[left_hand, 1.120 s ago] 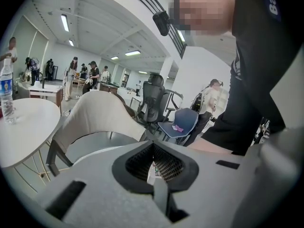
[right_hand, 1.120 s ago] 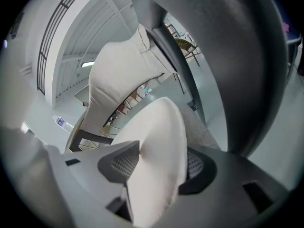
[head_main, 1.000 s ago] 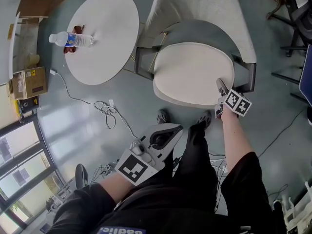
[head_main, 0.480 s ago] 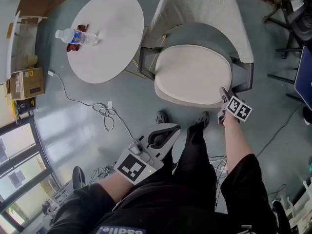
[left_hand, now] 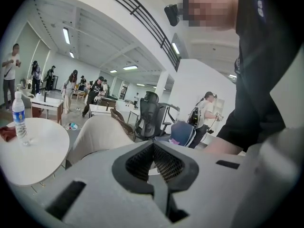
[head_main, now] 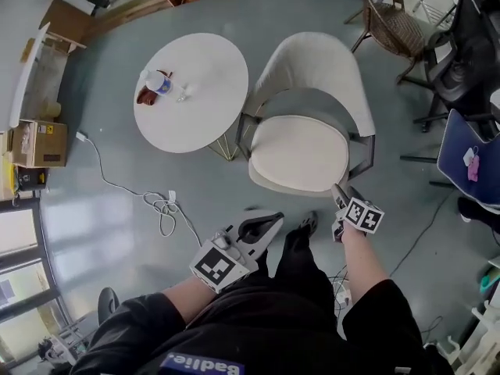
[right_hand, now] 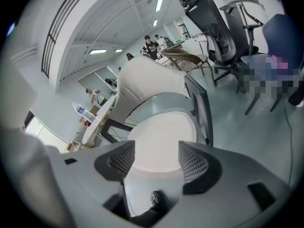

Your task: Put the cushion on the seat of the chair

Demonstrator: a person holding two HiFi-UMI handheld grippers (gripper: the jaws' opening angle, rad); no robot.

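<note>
The cushion (head_main: pixel 299 151) lies flat on the seat of the cream chair (head_main: pixel 312 61). It is a pale oval, its long axis running across the seat from arm to arm, its front edge overhanging toward the person.

The right gripper (head_main: pixel 337 195) hangs just in front of that edge and points down at it. Its jaws stand wide apart, have just been opening, and have nothing between them. The left gripper (head_main: pixel 269 221) is lower in the head view, over the person's legs, jaws together and empty.

On the round white counter (head_main: pixel 195 108) beside the chair stands a water bottle (head_main: pixel 158 82), with a red-brown cloth (head_main: pixel 146 96) touching it. Whether the bottle is full is hard to tell. A cardboard box (head_main: pixel 35 143) sits on the floor well to the left, its contents not visible.

Only the left gripper view shows the bottle upright, and people standing far down the room. Only the right gripper view shows a dark shoe (right_hand: pixel 155 198) under the jaws. Only the head view shows the white cable (head_main: pixel 160 209) on the floor.
</note>
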